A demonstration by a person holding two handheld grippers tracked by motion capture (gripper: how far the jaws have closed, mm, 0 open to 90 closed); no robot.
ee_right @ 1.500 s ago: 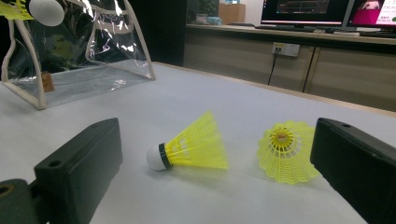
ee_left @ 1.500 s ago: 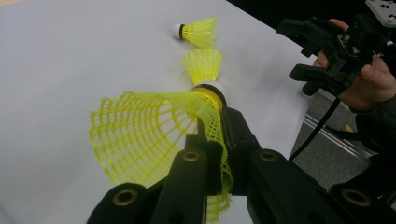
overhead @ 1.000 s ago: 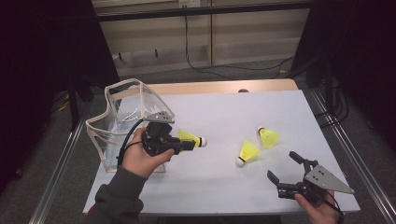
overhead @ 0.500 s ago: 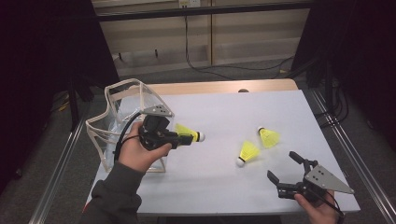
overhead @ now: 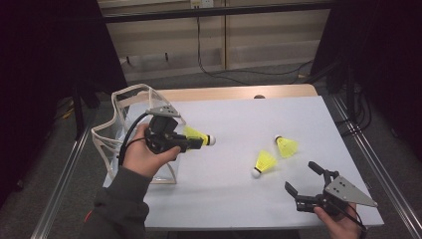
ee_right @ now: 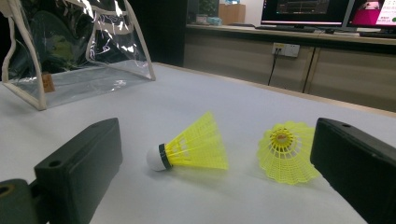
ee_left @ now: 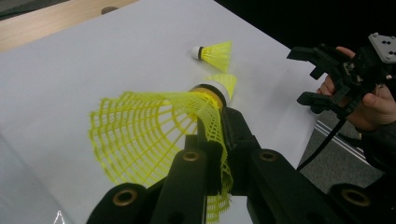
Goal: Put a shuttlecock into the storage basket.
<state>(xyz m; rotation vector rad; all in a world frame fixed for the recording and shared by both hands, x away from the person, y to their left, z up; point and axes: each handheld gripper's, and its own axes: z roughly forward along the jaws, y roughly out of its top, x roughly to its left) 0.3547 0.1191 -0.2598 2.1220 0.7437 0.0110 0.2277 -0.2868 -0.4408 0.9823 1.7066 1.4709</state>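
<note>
My left gripper [overhead: 190, 142] is shut on the skirt of a yellow shuttlecock [overhead: 195, 133], held above the white table beside a clear bag [overhead: 112, 142]; its white cork points right. In the left gripper view the jaws [ee_left: 217, 128] pinch the yellow mesh skirt [ee_left: 140, 135]. Two more yellow shuttlecocks lie on the table: one [overhead: 263, 163] on its side, the other [overhead: 286, 145] a little farther right. My right gripper [overhead: 302, 178] stands open near the front right edge, aimed at them. In the right gripper view they lie between its jaws: one [ee_right: 196, 144] on its side, one [ee_right: 285, 151] showing its open skirt.
The clear bag [ee_right: 74, 46], trimmed in white, stands open at the table's left end. The white tabletop [overhead: 249, 119] has bare room at its middle and back. Metal rails [overhead: 383, 174] run along both sides of the table. A wooden strip [overhead: 229, 92] borders the far edge.
My left gripper has shifted slightly away from the front edge with the shuttlecock still in it. The right gripper and the two loose shuttlecocks have kept still.
</note>
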